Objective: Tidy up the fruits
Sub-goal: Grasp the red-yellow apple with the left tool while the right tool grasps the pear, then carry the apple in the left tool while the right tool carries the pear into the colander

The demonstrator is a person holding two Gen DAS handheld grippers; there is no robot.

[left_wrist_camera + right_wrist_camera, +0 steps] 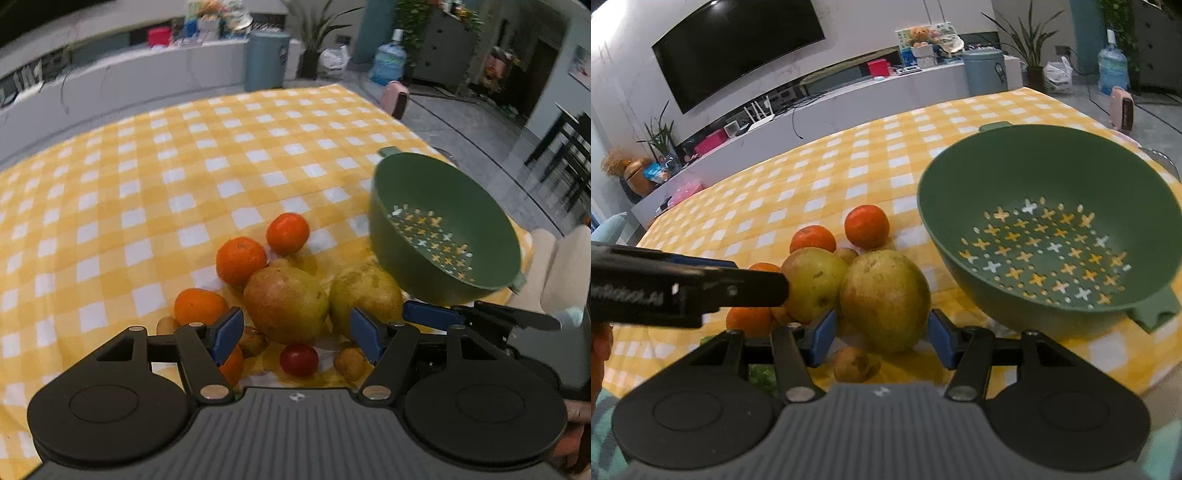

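- Yellow-and-white checked tablecloth (820, 184): it covers the whole table on which everything here lies.
- Green colander (1049, 236): an empty bowl with cross-shaped holes in its floor, to the right of the fruit, apart from the pile in my right wrist view.
- Two large yellow-green pears (886, 299), side by side and touching in the middle of the fruit pile.
- Oranges (241, 260): several lie clustered behind and to the left of the pears, the farthest one (287, 229) a little apart.
- My left gripper (295, 334): jaws apart, hanging over the near edge of the pile and clamped on nothing; one pear shows in the gap between its blue pads.
- My right gripper (882, 338): jaws apart around the nearer pear; whether the blue pads touch its skin I cannot tell.
- Small brown fruits (851, 363): scattered along the near side of the pile.
- Small red fruit (298, 359): in front of the pears, under my left gripper.
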